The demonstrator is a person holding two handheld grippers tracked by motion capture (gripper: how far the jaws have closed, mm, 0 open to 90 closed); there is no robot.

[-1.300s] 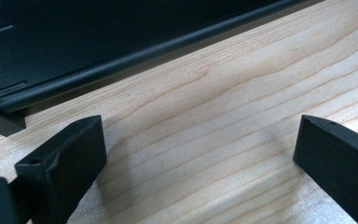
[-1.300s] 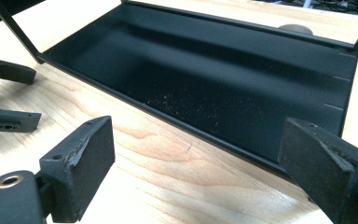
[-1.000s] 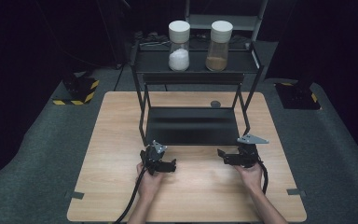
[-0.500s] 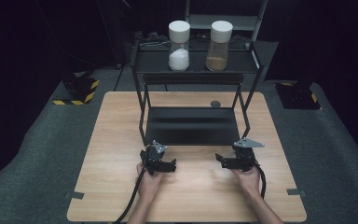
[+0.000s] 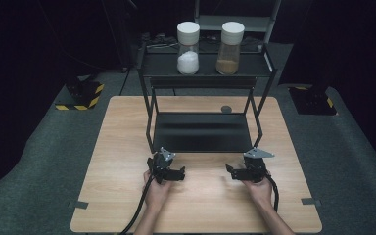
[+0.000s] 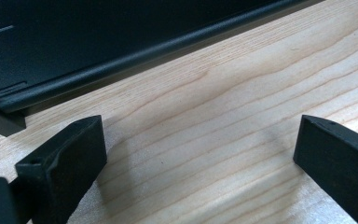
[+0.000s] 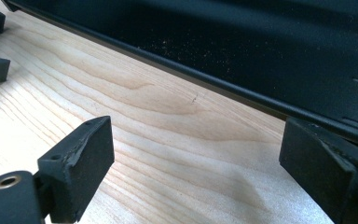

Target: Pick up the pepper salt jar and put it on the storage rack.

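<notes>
Both grippers, left gripper [image 5: 178,172] and right gripper [image 5: 231,172], are held released, nothing grasped; the rack [image 5: 201,133] just ahead of the fingertips could be struck if lifted carelessly.

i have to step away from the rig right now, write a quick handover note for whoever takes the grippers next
Left gripper: jaws open, nothing between them, low over the table in front of the black rack.
Right gripper: jaws open, nothing held, low over the table, pointing toward the left gripper.
Things: the jar of white powder and the jar of brown powder stand upright, lids on, side by side on the rack's top shelf. The lower shelf is bare. A small dark disc lies on the table behind the rack.
Done: nothing grasped.
Left: both jars are untouched.
</notes>
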